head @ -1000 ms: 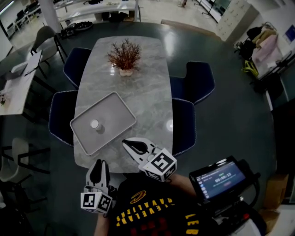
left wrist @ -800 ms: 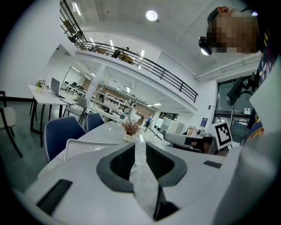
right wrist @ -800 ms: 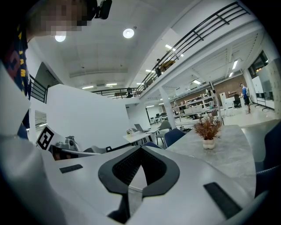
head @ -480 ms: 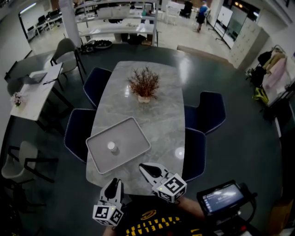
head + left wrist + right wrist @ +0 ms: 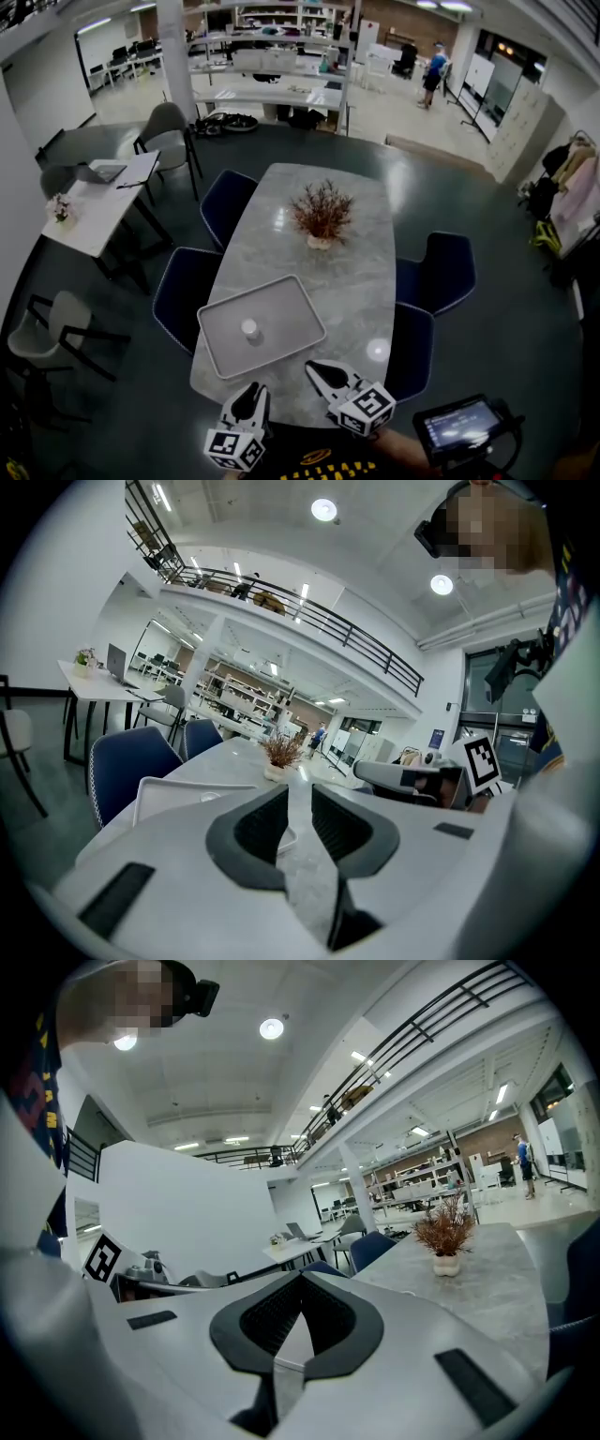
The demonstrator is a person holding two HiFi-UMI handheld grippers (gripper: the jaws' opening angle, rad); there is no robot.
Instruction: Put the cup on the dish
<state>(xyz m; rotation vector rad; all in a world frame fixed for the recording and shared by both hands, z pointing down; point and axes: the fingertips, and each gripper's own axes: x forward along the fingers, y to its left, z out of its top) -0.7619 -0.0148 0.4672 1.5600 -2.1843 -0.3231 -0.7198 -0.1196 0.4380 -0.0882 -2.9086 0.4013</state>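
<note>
Tabletop (image 5: 349, 281) of pale grey marble, seen from above, stretching away from you toward 12 o'clock. On its near half, at about 11 o'clock from where you stand, lies the dish (image 5: 291, 298), a shallow grey rectangular tray turned at a slant to the table edges. The cup (image 5: 250, 329), small and white, stands upright on the dish close to its middle. Toward 12 o'clock, well apart from the dish, a small pot holds a reddish-brown dried plant (image 5: 322, 212).

Your left gripper (image 5: 251, 393) is held at 6 o'clock at the table's near edge, pointing toward the dish without touching it. Its own view shows the jaws drawn in close with nothing between the pads. Your right gripper (image 5: 315, 368) hovers over the near end of the table at about 5 o'clock from the dish, just beside its near corner, tips angled toward 10 o'clock. Its jaws are pressed together at the tips and hold nothing.

Dark blue chairs (image 5: 184, 292) line both long sides of the table. At 9 o'clock, across the dark floor, a white desk (image 5: 90, 214) carries an open laptop (image 5: 103, 172). A small lit screen (image 5: 458, 425) sits at 4 o'clock beside you.
</note>
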